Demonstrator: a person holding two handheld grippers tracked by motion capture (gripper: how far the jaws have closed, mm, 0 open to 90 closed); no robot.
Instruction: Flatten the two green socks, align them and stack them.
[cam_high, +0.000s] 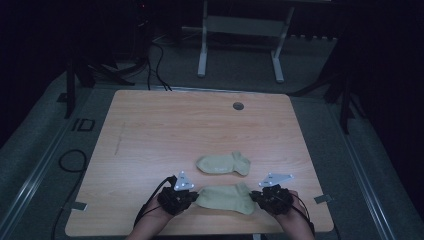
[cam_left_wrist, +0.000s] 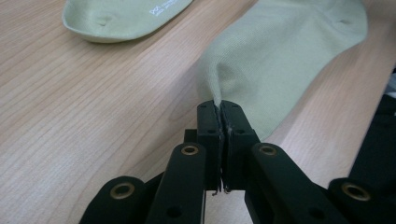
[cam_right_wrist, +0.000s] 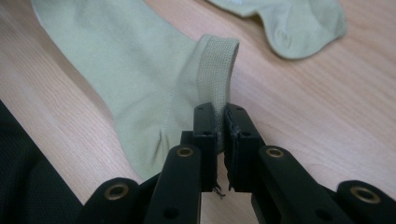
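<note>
Wooden desk (cam_high: 150, 130) seen from above, dim room around it. Two pale green socks lying on the desk toward the near edge. Far sock (cam_high: 223, 163) flat and untouched, just beyond the near sock (cam_high: 226, 198), a narrow strip of bare wood between them.

Left tool (cam_high: 186, 195) at the near sock's left end, right tool (cam_high: 260, 196) at its right end, each held by a hand entering from the bottom edge. Grey three-cornered plate on top of each tool.

In the left gripper view: left tool (cam_left_wrist: 219, 109) clamped shut on a pinched edge of the near sock (cam_left_wrist: 280, 60), fabric puckered up into the black jaws, the rest of the sock spread flat across the wood. Far sock (cam_left_wrist: 121, 18) at upper left, small white printing on it.

In the right gripper view: right tool (cam_right_wrist: 220, 114) closed on the ribbed cuff of the near sock (cam_right_wrist: 126, 70), cuff standing up from the jaws and curling over. Far sock (cam_right_wrist: 299, 23) at upper right, apart from the held one.
</note>
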